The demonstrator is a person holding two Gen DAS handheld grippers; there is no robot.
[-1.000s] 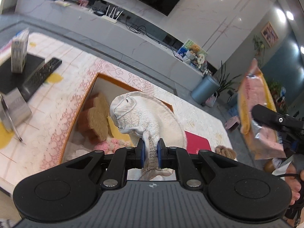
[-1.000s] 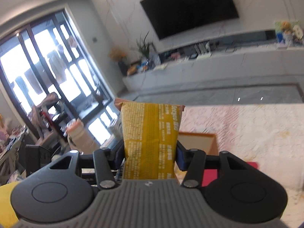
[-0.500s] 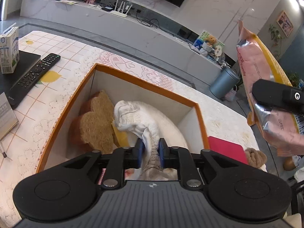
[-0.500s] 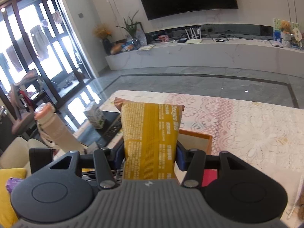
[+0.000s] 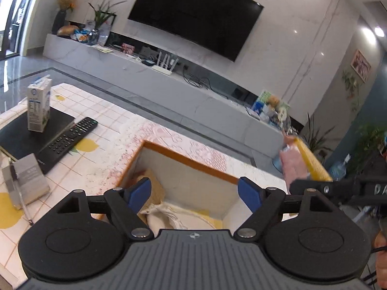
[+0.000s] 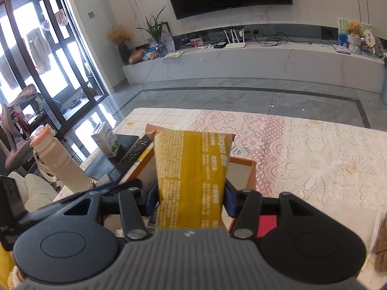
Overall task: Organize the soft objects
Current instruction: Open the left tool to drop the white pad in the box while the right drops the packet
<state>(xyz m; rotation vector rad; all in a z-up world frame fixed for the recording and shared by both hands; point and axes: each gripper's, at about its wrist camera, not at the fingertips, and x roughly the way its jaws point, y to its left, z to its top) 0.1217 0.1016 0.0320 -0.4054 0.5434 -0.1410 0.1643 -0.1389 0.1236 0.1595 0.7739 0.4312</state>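
Note:
An orange-rimmed box (image 5: 191, 162) stands on the lace tablecloth. A white cloth hat (image 5: 174, 217) lies inside it beside a brown plush piece (image 5: 154, 186). My left gripper (image 5: 194, 192) is open and empty above the box, its blue pads (image 5: 141, 191) wide apart. My right gripper (image 6: 189, 199) is shut on a yellow snack packet (image 6: 191, 169) and holds it upright over the box's near side (image 6: 249, 176). The packet also shows in the left wrist view (image 5: 304, 162) at the right.
A TV remote (image 5: 69, 142), a milk carton (image 5: 38, 106) on a black pad, and a grey box (image 5: 26, 183) lie left of the orange box. A red card (image 6: 266, 224) and a brown plush (image 6: 382, 249) lie on the right. A bottle (image 6: 58, 159) stands at the table's left.
My left gripper opened and let go of the white hat, which now lies in the box, and lifted away. My right gripper kept hold of the yellow packet and came closer over the box.

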